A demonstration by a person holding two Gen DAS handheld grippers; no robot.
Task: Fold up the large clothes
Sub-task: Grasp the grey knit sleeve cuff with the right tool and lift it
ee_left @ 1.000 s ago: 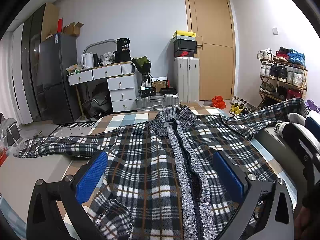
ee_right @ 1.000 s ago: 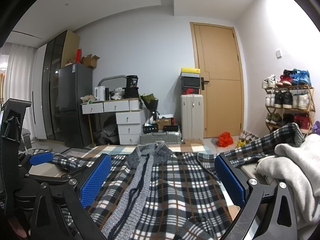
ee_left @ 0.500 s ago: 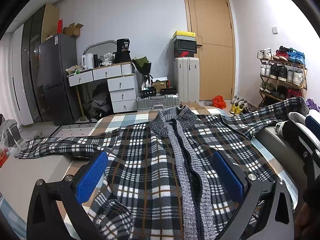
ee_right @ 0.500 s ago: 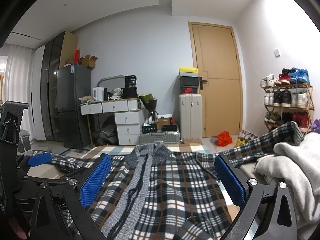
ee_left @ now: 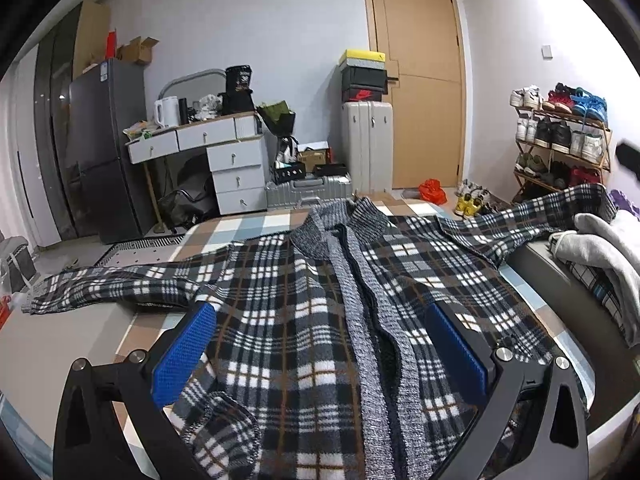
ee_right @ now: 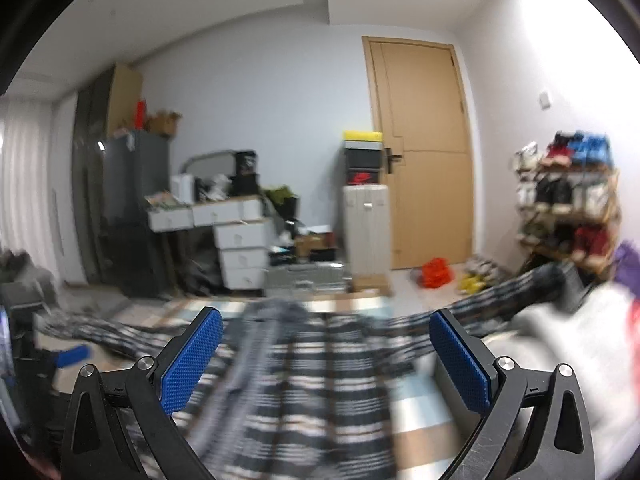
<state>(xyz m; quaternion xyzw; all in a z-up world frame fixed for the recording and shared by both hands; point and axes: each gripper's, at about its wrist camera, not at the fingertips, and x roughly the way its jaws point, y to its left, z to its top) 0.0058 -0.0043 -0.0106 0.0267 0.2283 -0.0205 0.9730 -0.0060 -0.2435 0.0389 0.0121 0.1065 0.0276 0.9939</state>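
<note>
My left gripper [ee_left: 320, 354] is a pair of matte black angular fingers, each lined inside with a bright blue pad [ee_left: 182, 354] of fine dimpled rubber. Round silver screws [ee_left: 503, 354] sit at the finger joints, two a side, and triangular cut-outs lighten the black brackets toward the bottom corners of the frame. My right gripper [ee_right: 326, 354] is built the same: black fingers, blue textured pads [ee_right: 460, 364], silver screws [ee_right: 146, 362], with faint scratches on the lower right bracket. At the left edge of the right wrist view the other tool shows as black parts and a blurred blue pad.
</note>
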